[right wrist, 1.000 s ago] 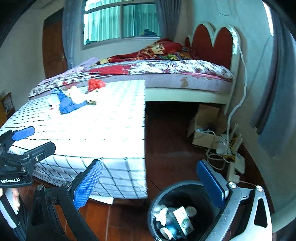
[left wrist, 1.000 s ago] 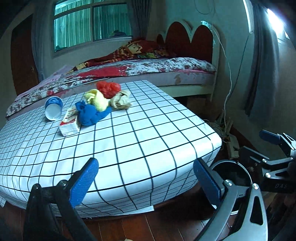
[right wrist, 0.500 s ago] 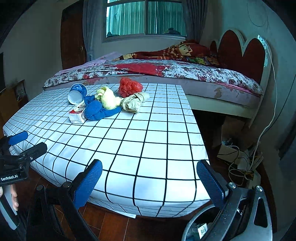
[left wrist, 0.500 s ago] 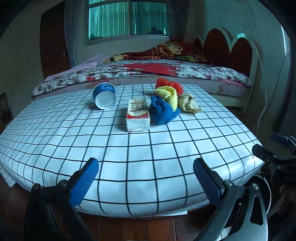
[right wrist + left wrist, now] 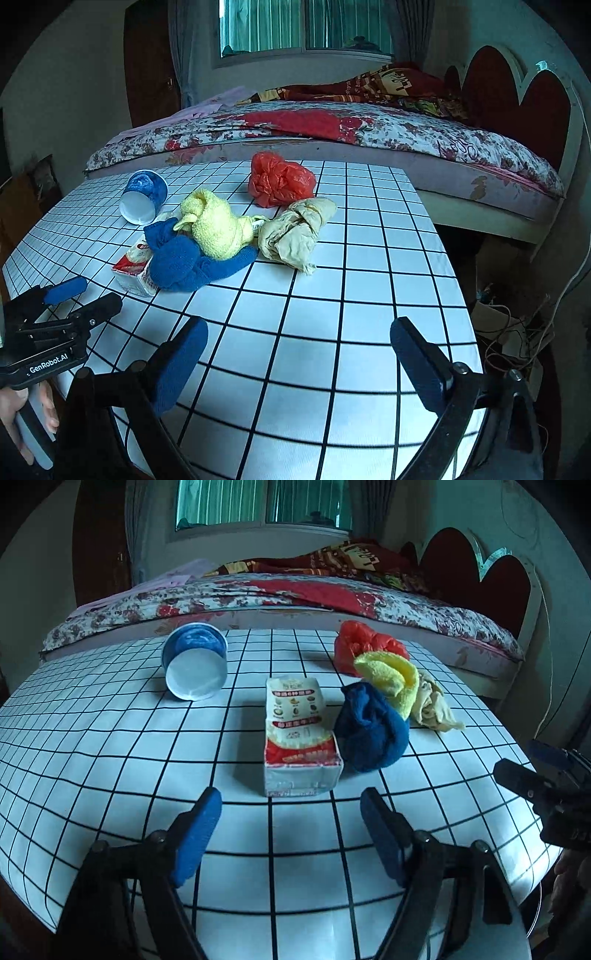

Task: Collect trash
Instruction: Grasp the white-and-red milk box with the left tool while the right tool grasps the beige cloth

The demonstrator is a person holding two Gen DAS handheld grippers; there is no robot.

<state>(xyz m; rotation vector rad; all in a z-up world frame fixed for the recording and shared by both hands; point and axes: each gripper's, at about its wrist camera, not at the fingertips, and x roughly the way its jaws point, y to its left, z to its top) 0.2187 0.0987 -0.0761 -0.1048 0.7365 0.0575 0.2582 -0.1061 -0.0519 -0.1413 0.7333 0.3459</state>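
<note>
1. Trash is sitting in a cluster on a table (image 5: 110, 746) w/ a white, black-grid cover; a bed (image 5: 295, 598) is standing just behind it.
2. I'm holding my left gripper (image 5: 291, 834) low over the near table edge, jaws spread wide & gripping nothing, blue pads either side of a red-and-white carton (image 5: 299, 738) lying flat just ahead.
3. Carton's right side is touching a crumpled blue cloth (image 5: 373, 731).
4. Yellow cloth (image 5: 391, 675) is resting on top of the blue one; a beige wad (image 5: 432, 705) is lying just right of it.
5. Red plastic bag (image 5: 365, 646) is sitting behind the cloths, nearer the bed.
6. Blue paper cup (image 5: 195, 664) is lying tipped on its side, left of the carton & apart from it, white base facing me.
7. I'm holding my right gripper (image 5: 299, 369) over the table's near right corner, jaws also wide apart & empty, well short of the pile; the beige wad is nearest to it.
</note>
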